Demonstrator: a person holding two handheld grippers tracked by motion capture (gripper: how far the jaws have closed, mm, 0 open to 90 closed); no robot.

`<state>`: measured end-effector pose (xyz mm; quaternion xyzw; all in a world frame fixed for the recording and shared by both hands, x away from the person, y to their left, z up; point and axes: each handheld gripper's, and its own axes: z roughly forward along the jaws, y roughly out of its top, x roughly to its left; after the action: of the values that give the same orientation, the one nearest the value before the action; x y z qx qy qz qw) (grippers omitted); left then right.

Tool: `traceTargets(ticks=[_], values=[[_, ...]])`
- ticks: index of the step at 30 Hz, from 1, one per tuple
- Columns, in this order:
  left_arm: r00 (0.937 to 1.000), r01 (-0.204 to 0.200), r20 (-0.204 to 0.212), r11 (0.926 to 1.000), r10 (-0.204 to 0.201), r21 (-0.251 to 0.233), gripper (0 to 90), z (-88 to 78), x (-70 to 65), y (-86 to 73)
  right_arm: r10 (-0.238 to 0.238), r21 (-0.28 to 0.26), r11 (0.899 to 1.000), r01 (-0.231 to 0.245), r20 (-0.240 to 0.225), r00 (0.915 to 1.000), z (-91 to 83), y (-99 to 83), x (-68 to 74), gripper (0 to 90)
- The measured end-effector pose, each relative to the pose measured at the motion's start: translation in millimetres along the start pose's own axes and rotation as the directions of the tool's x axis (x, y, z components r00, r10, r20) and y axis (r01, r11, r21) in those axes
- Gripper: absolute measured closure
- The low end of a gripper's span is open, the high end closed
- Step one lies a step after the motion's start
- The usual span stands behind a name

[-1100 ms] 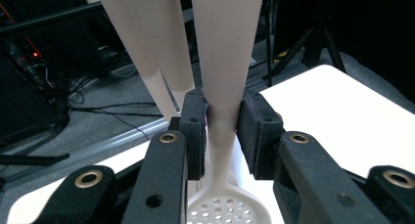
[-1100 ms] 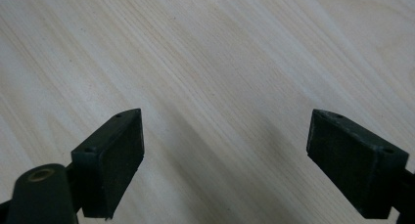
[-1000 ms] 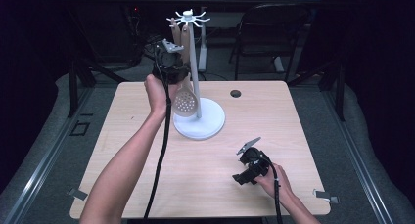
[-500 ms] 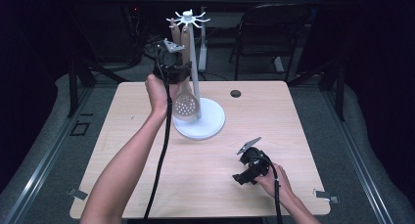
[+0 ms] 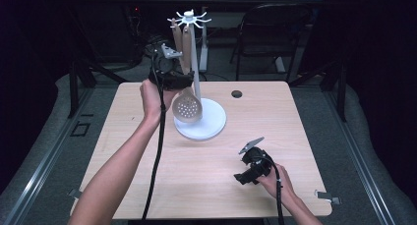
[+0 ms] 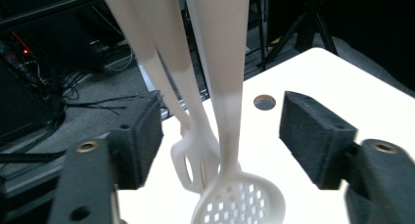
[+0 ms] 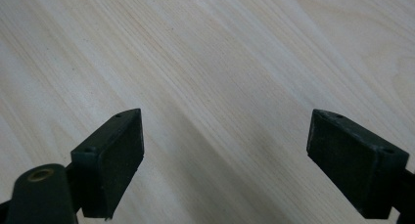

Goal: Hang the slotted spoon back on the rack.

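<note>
Basically nothing's moved lately: left gripper [image 6: 220, 136] stays up with fingers wide around the skimmer [image 6: 230, 87], right gripper [image 5: 252, 167] idle, fingers wide, near the counter [image 5: 206, 185].

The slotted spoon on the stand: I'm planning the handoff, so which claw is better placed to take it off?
Left. The left claw is open with the slotted spoon handle between its jaws at the stand. The right claw is open too, low over bare table.

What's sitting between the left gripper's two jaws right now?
In the left gripper view, the skimmer handle hangs in the gap between the open jaws of the left gripper, untouched by either pad. A slotted utensil hangs just behind it.
</note>
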<state>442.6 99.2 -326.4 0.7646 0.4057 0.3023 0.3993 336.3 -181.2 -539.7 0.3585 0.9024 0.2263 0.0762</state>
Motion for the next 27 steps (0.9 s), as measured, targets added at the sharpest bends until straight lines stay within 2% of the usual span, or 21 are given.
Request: traceTargets(ticks=[8,15,21,27], values=[[0.9994,-0.033,0.008,0.9992,0.033,0.024,18.9,-15.7,3.7,-15.3,0.007,-0.007,1.000,-0.007,-0.009,0.9999,0.7,0.0,0.5,13.4],[0.9995,-0.029,0.013,0.9982,0.029,0.052,15.4,-26.8,10.4,-35.6,0.006,-0.011,1.000,-0.007,-0.007,1.0000,0.8,0.1,0.7,13.5],[0.9995,-0.029,0.013,0.9958,0.027,0.087,14.2,-32.9,15.8,-57.7,-0.006,0.004,1.000,0.006,0.004,1.0000,0.2,0.6,0.2,13.5],[0.9998,-0.016,0.015,0.9928,0.014,0.119,12.6,-37.6,20.4,-82.0,0.002,0.007,1.000,-0.002,-0.005,1.0000,0.6,0.7,0.9,13.5]])
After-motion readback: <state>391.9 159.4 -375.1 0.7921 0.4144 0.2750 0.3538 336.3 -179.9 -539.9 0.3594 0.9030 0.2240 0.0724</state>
